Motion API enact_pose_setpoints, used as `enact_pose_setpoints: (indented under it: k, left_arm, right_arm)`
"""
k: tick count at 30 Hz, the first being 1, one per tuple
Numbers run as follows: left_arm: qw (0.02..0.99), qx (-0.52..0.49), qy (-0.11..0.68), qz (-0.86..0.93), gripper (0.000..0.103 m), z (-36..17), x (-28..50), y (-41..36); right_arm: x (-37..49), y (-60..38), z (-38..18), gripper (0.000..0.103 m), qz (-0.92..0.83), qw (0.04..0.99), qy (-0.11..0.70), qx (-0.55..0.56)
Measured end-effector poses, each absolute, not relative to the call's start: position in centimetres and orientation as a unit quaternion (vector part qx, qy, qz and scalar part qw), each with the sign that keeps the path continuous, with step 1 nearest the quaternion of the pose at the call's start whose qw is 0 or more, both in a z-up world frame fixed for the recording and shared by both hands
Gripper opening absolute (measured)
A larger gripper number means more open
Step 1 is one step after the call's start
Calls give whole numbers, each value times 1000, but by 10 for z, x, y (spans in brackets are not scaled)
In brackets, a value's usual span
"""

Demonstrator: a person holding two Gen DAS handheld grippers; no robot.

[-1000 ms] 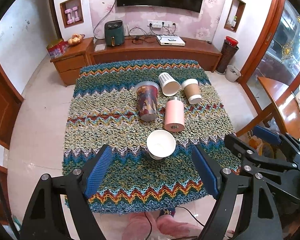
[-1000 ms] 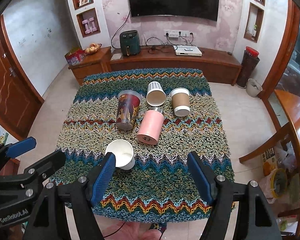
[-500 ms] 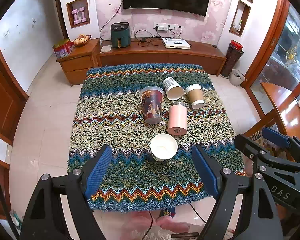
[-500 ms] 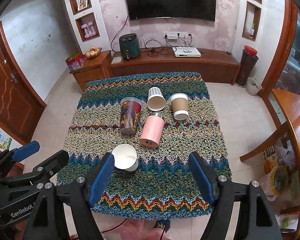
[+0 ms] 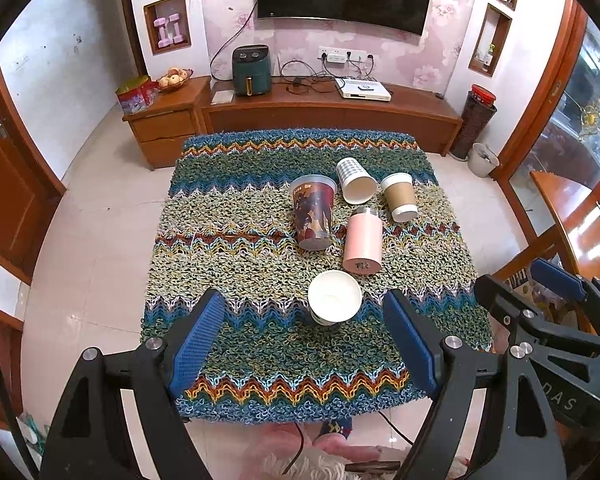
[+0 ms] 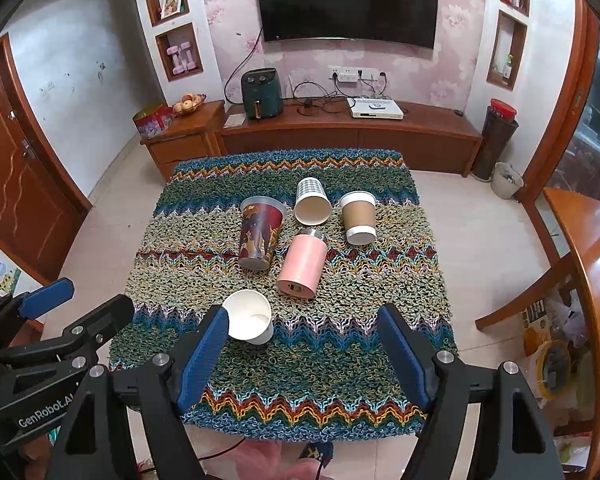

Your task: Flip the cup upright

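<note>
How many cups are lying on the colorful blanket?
5, all tipped over: white cup nearest, pink tumbler behind it, picture cup to its left, checkered cup and brown cup farthest back. None looks hidden.

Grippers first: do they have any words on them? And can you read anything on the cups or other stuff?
"GenRobot.AI" in white on the black body of the left gripper, seen in the right wrist view.
"DAS" in faint grey letters on the body of the right gripper, seen in the left wrist view; it may be part of a longer word.
The dark picture cup has printing, too blurred to read.
The pink tumbler, the other cups and the red tin show nothing readable.
</note>
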State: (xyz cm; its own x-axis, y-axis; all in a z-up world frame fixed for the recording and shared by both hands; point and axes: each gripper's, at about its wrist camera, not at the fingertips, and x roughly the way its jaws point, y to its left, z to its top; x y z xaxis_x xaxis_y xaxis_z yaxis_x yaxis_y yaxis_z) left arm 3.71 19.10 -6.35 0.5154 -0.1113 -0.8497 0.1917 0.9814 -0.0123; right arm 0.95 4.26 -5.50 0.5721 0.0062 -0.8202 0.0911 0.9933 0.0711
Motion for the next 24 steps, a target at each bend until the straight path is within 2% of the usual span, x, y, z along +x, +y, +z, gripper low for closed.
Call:
enact_pose_setpoints:
  k: [24]
  left_arm:
    - [873, 39, 480, -83, 84, -60, 38, 192]
  right_arm:
    - [12, 43, -51, 77, -28, 886, 460, 45]
